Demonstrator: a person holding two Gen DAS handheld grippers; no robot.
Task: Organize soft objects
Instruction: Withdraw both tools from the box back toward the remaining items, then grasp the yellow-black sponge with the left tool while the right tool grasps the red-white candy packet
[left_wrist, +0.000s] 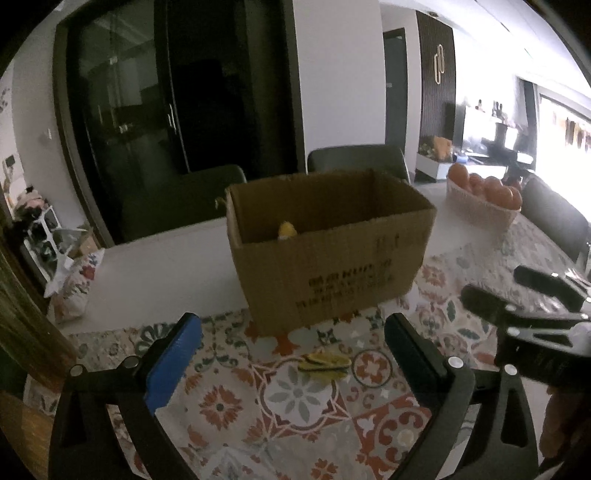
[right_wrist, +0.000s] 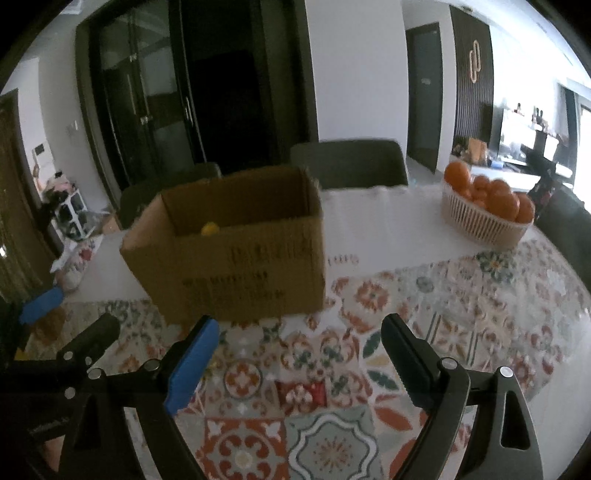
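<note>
the left gripper (left_wrist: 293, 354) has its fingers spread wide with nothing between them, one blue-padded finger (left_wrist: 173, 363) at lower left of the frame and one black finger at lower right. in the gap, just ahead and slightly right of centre, a small flat yellow and dark soft object (left_wrist: 325, 363) lies on the patterned cloth (left_wrist: 306, 413) that covers the near part of the counter. its long axis runs left to right across the frame, crosswise to the reach, so the fingers would have to close along its length unless the gripper turns.

the right gripper (right_wrist: 299, 354) is also spread wide and empty, and no loose soft object shows between its fingers in its own view. in the left wrist view its black fingers sit at the right edge, off to the side of the object, so the left gripper is judged the nearer one.

beyond the object, at frame centre, stands an open cardboard box (left_wrist: 332, 258) with a yellow soft toy (left_wrist: 287, 230) peeking above its near wall. dark print marks the box front, but it is too blurred to read. at upper right a white basket of oranges (left_wrist: 484, 201) sits on the bare counter (left_wrist: 166, 269).
</note>
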